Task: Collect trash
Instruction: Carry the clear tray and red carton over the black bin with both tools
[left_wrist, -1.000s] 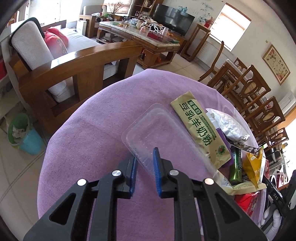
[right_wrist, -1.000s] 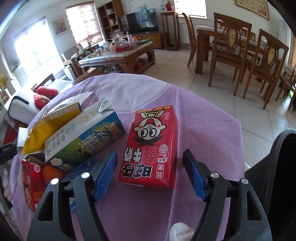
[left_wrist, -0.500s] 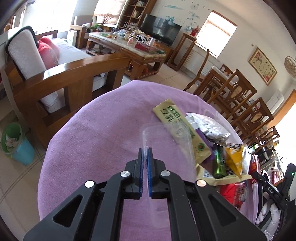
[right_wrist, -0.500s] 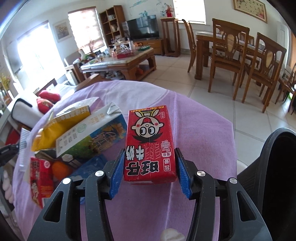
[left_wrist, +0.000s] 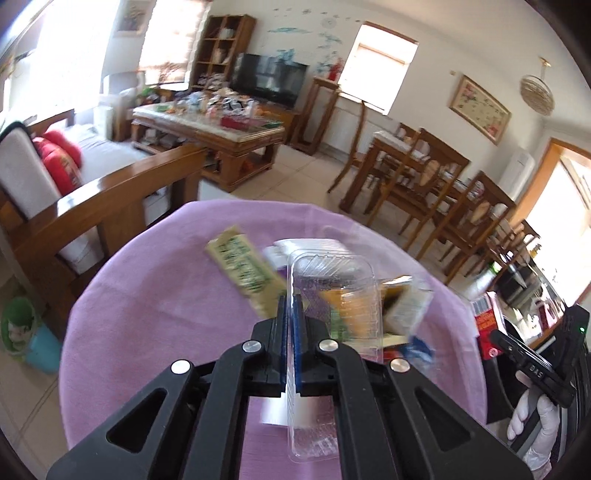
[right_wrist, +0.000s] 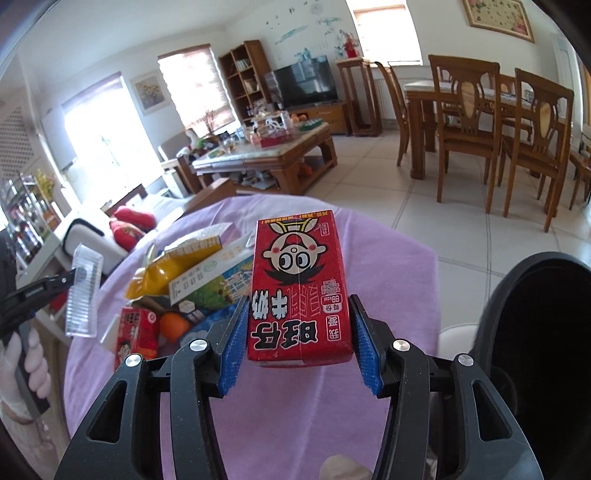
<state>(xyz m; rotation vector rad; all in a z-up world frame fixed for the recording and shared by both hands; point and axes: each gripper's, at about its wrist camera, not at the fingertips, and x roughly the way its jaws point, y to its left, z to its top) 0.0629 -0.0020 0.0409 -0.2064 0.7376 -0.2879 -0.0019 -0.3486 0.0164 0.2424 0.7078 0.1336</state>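
My left gripper (left_wrist: 290, 314) is shut on the rim of a clear plastic tray (left_wrist: 332, 295) and holds it lifted above the purple round table (left_wrist: 155, 317). The tray also shows in the right wrist view (right_wrist: 84, 291), raised at the left. My right gripper (right_wrist: 298, 325) is shut on a red milk carton (right_wrist: 299, 284) with a cartoon face, lifted off the table. A pile of trash lies on the table: a yellow-green sachet (left_wrist: 243, 266), a yellow bag (right_wrist: 159, 273), a white-green carton (right_wrist: 210, 284), a small red carton (right_wrist: 136, 336).
A black bin (right_wrist: 539, 332) stands at the table's right edge in the right wrist view. A wooden sofa (left_wrist: 92, 206) with red cushions is left of the table, a green bucket (left_wrist: 18, 332) on the floor. Dining chairs (right_wrist: 480, 122) stand beyond.
My left gripper closed on the clear tray and lifted it, swinging right over the pile. My right gripper closed on the red carton and raised it off the table.
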